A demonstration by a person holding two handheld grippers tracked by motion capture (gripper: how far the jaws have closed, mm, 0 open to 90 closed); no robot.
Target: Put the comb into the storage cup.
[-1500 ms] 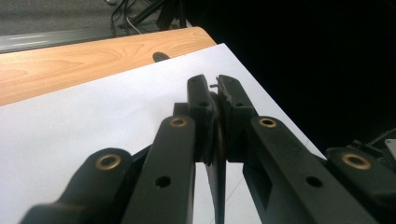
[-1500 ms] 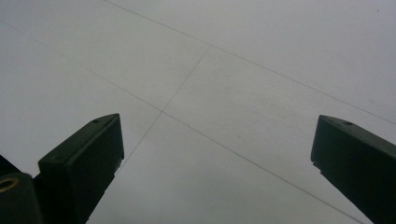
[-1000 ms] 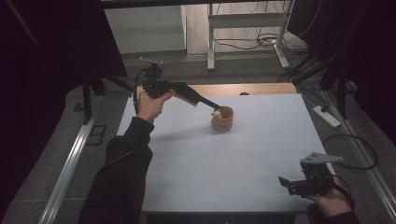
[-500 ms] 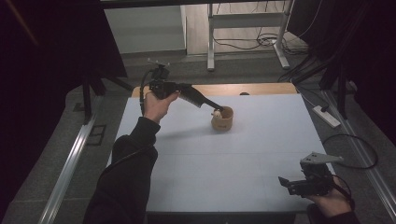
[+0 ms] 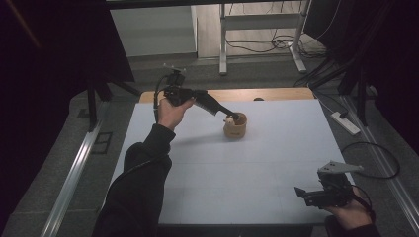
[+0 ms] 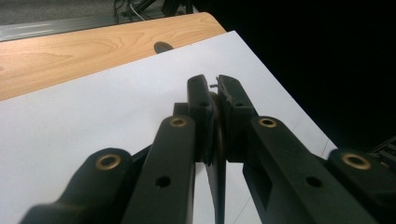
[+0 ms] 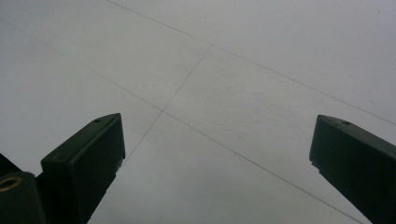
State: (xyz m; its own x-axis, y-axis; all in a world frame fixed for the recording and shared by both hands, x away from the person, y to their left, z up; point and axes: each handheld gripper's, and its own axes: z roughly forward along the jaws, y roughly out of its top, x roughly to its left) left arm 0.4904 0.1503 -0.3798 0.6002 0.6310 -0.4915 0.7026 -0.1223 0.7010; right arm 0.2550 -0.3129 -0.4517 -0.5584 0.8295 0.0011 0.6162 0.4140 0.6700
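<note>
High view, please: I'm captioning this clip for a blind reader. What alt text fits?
A person's left claw, shut, reaches down to the rim of a small tan bowl at the far middle of a white table. The right claw rests open at the near right corner, held in the other hand.

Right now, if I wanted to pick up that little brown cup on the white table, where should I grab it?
Grab its rim. The brown cup stands upright with its mouth open to the top, so one side of the wall fits between two tongs coming down from above. The left tongs are already shut on the rim at the far-left side, so I'd probably come at the near-right side.
</note>
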